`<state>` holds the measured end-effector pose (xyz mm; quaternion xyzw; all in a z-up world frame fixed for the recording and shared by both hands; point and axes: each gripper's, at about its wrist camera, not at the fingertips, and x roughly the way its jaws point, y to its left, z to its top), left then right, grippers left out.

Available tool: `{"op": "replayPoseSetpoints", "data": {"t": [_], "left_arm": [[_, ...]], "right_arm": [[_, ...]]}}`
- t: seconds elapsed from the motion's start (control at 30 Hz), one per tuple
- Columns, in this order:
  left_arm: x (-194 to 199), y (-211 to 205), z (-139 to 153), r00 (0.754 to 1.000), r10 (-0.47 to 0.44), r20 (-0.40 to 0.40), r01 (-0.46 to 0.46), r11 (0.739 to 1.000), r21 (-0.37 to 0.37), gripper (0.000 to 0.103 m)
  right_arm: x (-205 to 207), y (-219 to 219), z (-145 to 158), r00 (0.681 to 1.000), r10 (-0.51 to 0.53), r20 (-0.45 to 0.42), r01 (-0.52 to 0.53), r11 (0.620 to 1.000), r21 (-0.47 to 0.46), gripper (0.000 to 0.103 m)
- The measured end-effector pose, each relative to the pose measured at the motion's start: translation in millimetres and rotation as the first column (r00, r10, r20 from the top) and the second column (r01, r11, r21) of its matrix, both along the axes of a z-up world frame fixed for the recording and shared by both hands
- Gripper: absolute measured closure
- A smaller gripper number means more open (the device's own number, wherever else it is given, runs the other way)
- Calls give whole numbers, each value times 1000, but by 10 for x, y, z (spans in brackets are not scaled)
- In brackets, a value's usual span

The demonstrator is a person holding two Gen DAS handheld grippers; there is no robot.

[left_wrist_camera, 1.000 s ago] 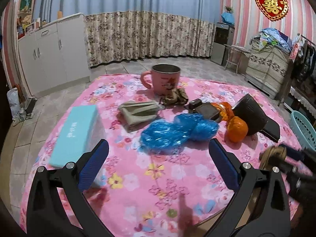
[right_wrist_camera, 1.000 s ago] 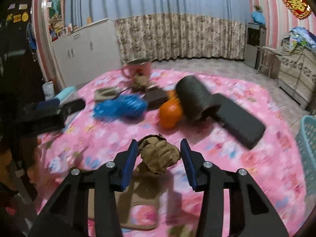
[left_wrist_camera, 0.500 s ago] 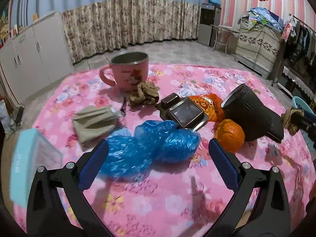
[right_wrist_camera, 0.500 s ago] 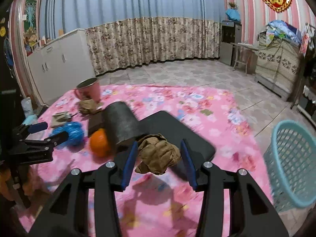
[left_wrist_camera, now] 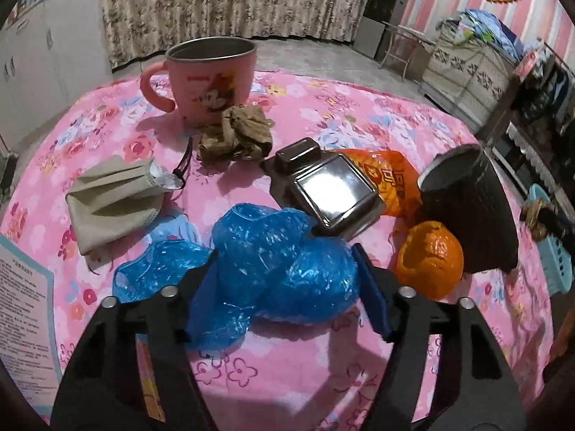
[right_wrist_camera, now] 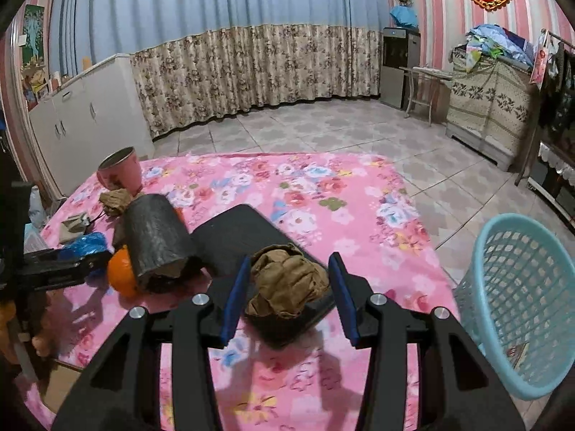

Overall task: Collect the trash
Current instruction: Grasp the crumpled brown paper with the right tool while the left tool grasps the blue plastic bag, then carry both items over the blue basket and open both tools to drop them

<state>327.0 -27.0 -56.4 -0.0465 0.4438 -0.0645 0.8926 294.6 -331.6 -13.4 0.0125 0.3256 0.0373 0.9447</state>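
A crumpled blue plastic bag (left_wrist_camera: 287, 258) lies on the pink flowered tablecloth (left_wrist_camera: 323, 107). My left gripper (left_wrist_camera: 284, 273) straddles the bag and its jaws are closing, the blue pads touching the bag's sides. My right gripper (right_wrist_camera: 289, 262) is shut on a wad of brown crumpled paper (right_wrist_camera: 287, 283), held above the table's right part. A light blue mesh basket (right_wrist_camera: 510, 305) stands on the floor just right of the table. More brown crumpled paper (left_wrist_camera: 237, 133) lies by the pink mug (left_wrist_camera: 212, 75). A beige face mask (left_wrist_camera: 111, 197) and an orange snack wrapper (left_wrist_camera: 388, 176) also lie there.
An orange fruit (left_wrist_camera: 431, 262), a dark cylinder (left_wrist_camera: 467, 208) lying on its side, a shiny dark tin (left_wrist_camera: 323, 186) and a flat black case (right_wrist_camera: 244, 237) crowd the table's middle. A light blue box (left_wrist_camera: 21, 305) sits at the left edge. Tiled floor lies beyond.
My left gripper came forward and down over the blue bag and its jaws narrowed around it. My right gripper swung right with the paper wad, bringing the basket into view.
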Motion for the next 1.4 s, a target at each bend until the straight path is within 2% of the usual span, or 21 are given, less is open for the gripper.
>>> {"op": "replayPoseSetpoints", "data": {"t": [0.03,0.1,0.23,0.33,0.4,0.43,0.53,0.63,0.77,0.8,0.83,0.9,1.3,1.4], "left_arm": [[0,-6,-1,1000,-7,1,7,1000,-6,54],[-2,-9,-7,1000,-13,2,13,1000,-12,59],[-58,-60,67,999,-27,36,26,999,21,67],[-156,-150,190,994,-51,95,41,994,104,68],[-242,-224,315,987,-67,144,43,986,162,69],[-296,-268,395,983,-74,170,42,982,185,69],[-420,-349,619,971,-99,218,56,979,195,69],[-525,-460,814,962,-115,248,69,980,186,69],[-569,-578,956,955,-118,273,70,981,179,69],[-589,-597,966,954,-118,274,73,982,171,69],[-618,-621,966,954,-122,274,78,983,165,69],[-652,-649,953,954,-126,273,81,982,174,69],[-870,-640,617,970,-121,209,93,986,138,69],[-908,-666,591,972,-121,203,96,987,130,69]], "right_arm": [[20,-31,15,1000,-6,7,6,1000,-14,58],[33,-110,44,999,-28,22,28,999,-25,58],[-9,-318,103,997,-68,35,67,997,31,58],[-83,-375,179,996,-65,65,65,998,7,58],[-123,-435,230,995,-63,76,62,998,26,59],[-135,-486,267,995,-56,78,52,998,44,63],[-167,-614,332,995,-52,87,47,997,59,65],[-176,-713,313,997,-46,69,40,996,85,72],[-120,-762,157,999,-27,-41,28,999,39,71],[-144,-788,101,998,-45,-52,46,999,24,65],[-161,-810,70,997,-55,-60,56,998,18,47],[-224,-820,8,996,-59,-64,59,998,-1,32],[-515,-640,-367,995,-59,-77,55,997,-58,33],[-484,-626,-414,991,-54,-121,48,998,-49,51]]}}
